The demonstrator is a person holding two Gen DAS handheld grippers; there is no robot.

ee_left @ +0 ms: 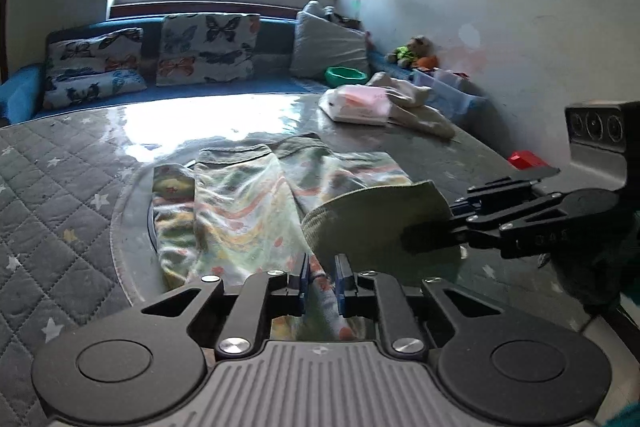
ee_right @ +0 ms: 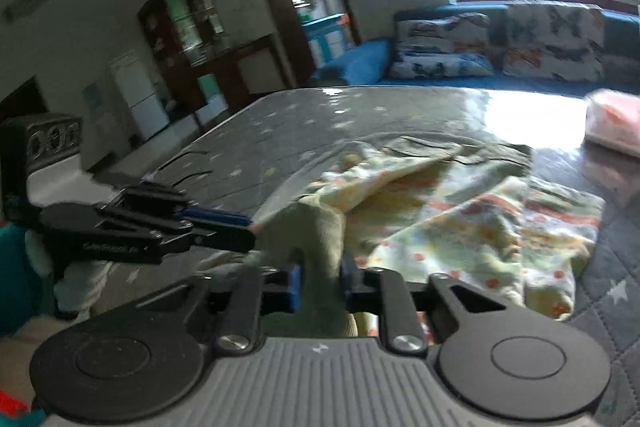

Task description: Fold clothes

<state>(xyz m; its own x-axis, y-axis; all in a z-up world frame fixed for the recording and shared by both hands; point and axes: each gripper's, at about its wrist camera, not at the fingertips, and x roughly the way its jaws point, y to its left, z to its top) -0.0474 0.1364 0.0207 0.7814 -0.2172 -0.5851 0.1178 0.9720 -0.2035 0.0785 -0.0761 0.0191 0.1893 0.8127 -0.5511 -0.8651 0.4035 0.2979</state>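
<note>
- One patterned garment [ee_left: 240, 211] lies spread on the counter [ee_left: 72, 187], a quilted grey surface with stars under a glossy clear cover.
- The garment shows two leg-like lobes toward 12 o'clock in the left wrist view; ribbed green cuff [ee_left: 376, 223] lifted at 3 o'clock.
- Left tool [ee_left: 322, 281]: clenched on a bunched strip of the garment's printed fabric, which runs between its two blue pads.
- Right tool [ee_right: 320, 285]: clamped on the green cuff fabric [ee_right: 324, 227], which rises between its two pads.
- In the right wrist view, the left tool [ee_right: 240, 227] enters from 9 o'clock, tip touching the same cuff.
- One white-and-pink packet [ee_left: 356, 105] and one beige cloth [ee_left: 416, 107] lie at 1 o'clock on the counter, well apart from the garment.
- Three butterfly-print cushions [ee_left: 208, 47] and one grey cushion [ee_left: 328, 47] rest on the blue sofa [ee_left: 24, 87] beyond.
</note>
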